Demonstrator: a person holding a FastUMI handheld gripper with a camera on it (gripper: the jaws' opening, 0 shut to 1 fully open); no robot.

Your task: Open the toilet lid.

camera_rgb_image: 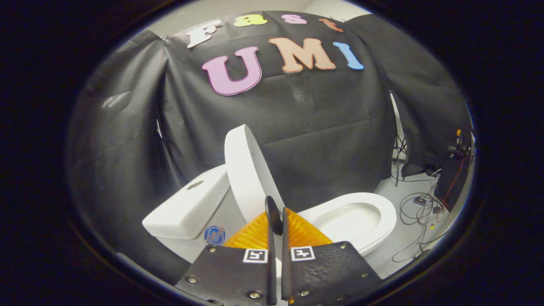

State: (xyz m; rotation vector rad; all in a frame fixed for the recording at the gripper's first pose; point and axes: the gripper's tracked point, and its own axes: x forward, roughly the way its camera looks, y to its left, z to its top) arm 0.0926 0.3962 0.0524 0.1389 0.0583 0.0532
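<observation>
Lid [245,172] stands raised on the toilet, seen nearly edge-on, its long axis running up from the hinge and leaning slightly back toward the tank [189,208], its inner face turned toward the open seat. The seat [361,212] lies flat on the bowl, its oval stretching away from the tank, with the pale hollow of the bowl showing inside the ring.

The gripper [276,221] sits in front of the toilet, tilted so that the whole fixture leans in the view, and it looks along its fingers toward the foot of the lid. Its two fingers [273,214] are drawn almost together, with only a thin slit between them. They appear to hold nothing, though whether their tips touch the lid's lower edge just beyond them is hard to tell. The ribbed finger pads block the hinge and the near part of the seat.

The tank sits just beside the lid on the far side from the seat, with a button on its top and a round sticker low on its side, too small to read. Beyond the seat, loose cables [418,208] lie on the pale floor.
</observation>
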